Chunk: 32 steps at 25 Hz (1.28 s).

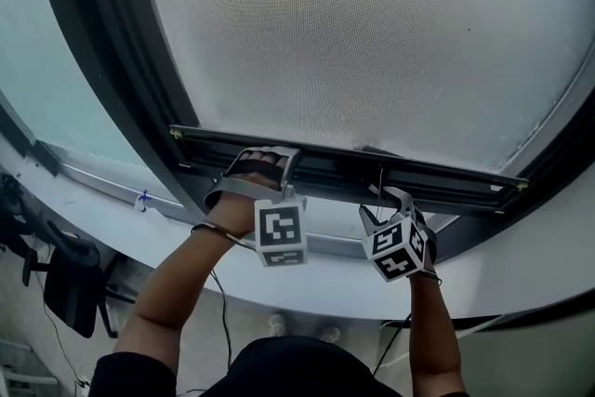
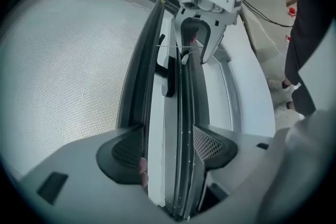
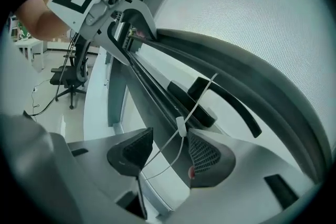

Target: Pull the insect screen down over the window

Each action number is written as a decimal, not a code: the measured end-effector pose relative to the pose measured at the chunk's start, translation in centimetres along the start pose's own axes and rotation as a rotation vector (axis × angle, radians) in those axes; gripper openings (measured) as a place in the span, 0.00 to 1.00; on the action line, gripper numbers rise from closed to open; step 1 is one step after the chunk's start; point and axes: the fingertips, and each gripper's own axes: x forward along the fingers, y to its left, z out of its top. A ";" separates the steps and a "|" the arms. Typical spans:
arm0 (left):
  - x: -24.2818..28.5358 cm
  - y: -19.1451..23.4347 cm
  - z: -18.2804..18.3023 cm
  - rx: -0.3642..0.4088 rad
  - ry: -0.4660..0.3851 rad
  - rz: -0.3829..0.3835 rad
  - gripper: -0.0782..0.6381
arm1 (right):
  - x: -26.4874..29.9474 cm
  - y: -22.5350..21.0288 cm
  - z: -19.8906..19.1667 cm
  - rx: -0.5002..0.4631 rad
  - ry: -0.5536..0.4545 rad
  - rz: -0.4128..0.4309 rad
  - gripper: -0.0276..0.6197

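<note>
No readable text, labels, numbers or signs anywhere

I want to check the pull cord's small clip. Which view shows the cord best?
The right gripper view: the white cord and its clip hang close up between the jaws. The head view shows only a thin line below the bar; the left gripper view, a faint thread far off.

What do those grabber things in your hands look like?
The left gripper and right gripper are light grey plastic claws with dark, mesh-textured pads. Each carries a white cube printed with black square markers. A thin black cable trails back from the left one. The person wears a dark short-sleeved top.
</note>
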 end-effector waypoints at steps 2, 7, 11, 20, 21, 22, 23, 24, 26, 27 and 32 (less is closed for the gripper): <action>0.0 0.1 0.5 -0.027 -0.033 0.002 0.52 | 0.0 0.5 0.0 -0.029 0.010 0.015 0.36; 0.2 -0.2 0.5 -0.035 -0.037 -0.008 0.52 | -1.5 2.2 0.6 -0.075 -0.007 0.109 0.36; 0.4 -0.2 0.0 -0.002 -0.011 -0.006 0.52 | -2.5 2.0 0.8 -0.093 -0.002 0.067 0.36; 0.4 -0.1 0.1 0.002 -0.003 0.001 0.52 | -5.3 -4.2 1.6 -0.288 0.010 -0.260 0.36; 0.4 -0.1 0.2 -0.006 -0.008 0.000 0.52 | -5.5 -4.8 1.6 -0.318 0.027 -0.285 0.36; 0.4 -0.1 0.3 -0.016 -0.015 -0.002 0.52 | -5.5 -5.3 1.6 -0.348 0.042 -0.301 0.36; 0.4 -0.1 0.3 -0.018 -0.018 -0.006 0.52 | -5.4 -5.6 1.5 -0.376 0.055 -0.310 0.36; 0.4 -0.2 0.2 -0.013 -0.014 -0.012 0.52 | -5.4 -5.7 1.4 -0.399 0.064 -0.316 0.36; 0.4 -0.4 0.0 -0.008 -0.010 -0.022 0.52 | -5.5 -5.7 1.3 -0.422 0.074 -0.325 0.36; 0.4 -0.3 0.0 -0.010 -0.011 -0.019 0.52 | -5.6 -5.8 1.2 -0.425 0.076 -0.334 0.36; 0.5 -0.1 -0.1 -0.010 -0.011 -0.001 0.52 | -5.6 -7.4 0.9 -0.471 0.116 -0.400 0.36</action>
